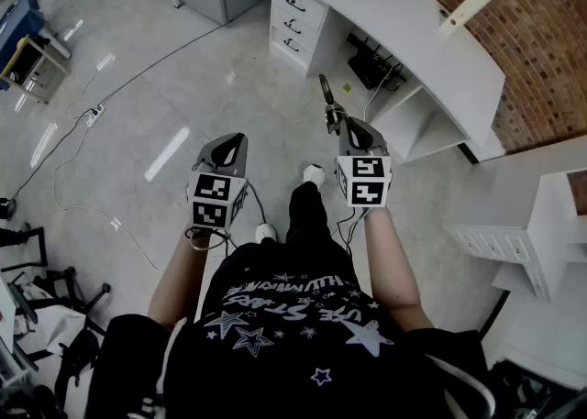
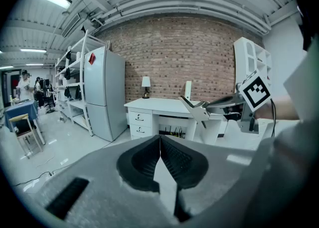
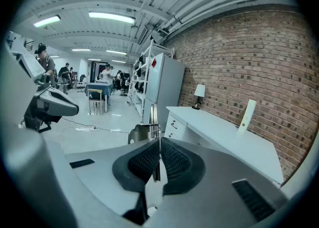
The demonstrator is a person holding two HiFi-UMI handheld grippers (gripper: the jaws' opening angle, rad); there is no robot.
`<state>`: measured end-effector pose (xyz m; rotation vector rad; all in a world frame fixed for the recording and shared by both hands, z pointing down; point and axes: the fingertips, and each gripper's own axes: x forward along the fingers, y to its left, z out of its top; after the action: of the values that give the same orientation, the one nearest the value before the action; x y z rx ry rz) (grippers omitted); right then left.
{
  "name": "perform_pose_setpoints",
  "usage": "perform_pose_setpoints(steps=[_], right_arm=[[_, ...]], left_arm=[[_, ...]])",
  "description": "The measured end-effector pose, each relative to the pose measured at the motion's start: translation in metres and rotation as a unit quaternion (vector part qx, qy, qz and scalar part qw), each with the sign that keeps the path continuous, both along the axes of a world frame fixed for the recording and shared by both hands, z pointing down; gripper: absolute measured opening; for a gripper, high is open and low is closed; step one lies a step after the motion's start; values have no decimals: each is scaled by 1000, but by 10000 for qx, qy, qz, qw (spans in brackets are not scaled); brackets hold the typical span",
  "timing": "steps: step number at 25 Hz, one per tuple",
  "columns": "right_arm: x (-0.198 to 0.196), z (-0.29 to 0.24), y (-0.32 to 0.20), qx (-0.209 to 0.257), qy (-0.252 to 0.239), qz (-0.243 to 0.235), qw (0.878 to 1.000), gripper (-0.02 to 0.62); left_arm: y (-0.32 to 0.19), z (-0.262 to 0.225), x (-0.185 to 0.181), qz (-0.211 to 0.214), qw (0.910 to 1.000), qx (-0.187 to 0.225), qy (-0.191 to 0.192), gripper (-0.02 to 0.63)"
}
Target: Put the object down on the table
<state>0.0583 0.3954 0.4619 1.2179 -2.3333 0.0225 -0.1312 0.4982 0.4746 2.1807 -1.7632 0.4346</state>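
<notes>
My right gripper [image 1: 344,126] is shut on a thin metal utensil [image 1: 327,101], whose end sticks out past the jaws toward the white table [image 1: 394,14]. In the right gripper view the utensil [image 3: 148,124] rises from between the pressed pads, with the table [image 3: 224,134] ahead on the right. From the left gripper view the same utensil [image 2: 196,108] shows in the right gripper [image 2: 219,105], in front of the table [image 2: 159,105]. My left gripper [image 1: 231,144] hangs beside it over the floor, jaws shut with nothing between them [image 2: 160,139].
A cream upright piece [image 1: 466,8] and a small lamp [image 3: 199,92] stand on the table by the brick wall. A grey cabinet [image 2: 102,92] stands left of the table. Cables and a power strip [image 1: 92,115] lie on the floor. A white shelf unit [image 1: 541,234] stands at right.
</notes>
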Motion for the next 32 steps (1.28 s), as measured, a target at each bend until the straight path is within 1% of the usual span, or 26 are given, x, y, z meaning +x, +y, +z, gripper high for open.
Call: perform_pose_setpoints(steps=[6, 11, 18, 24, 32], right_arm=[[-9, -4, 0, 31, -26, -23, 10000, 11], [-10, 4, -6, -116, 49, -25, 9999, 11], [-2, 5, -28, -109, -106, 55, 9999, 11], [8, 2, -78, -106, -254, 195, 9994, 11], [16, -2, -176, -126, -317, 138, 9993, 11]], left_arm=[[4, 1, -11, -81, 10000, -9, 21, 20], [-1, 5, -11, -65, 10000, -55, 53, 20], [-27, 7, -8, 6, 10000, -90, 13, 20], [-72, 7, -3, 77, 9999, -118, -75, 20], [-168, -3, 1, 17, 9997, -125, -206, 20]])
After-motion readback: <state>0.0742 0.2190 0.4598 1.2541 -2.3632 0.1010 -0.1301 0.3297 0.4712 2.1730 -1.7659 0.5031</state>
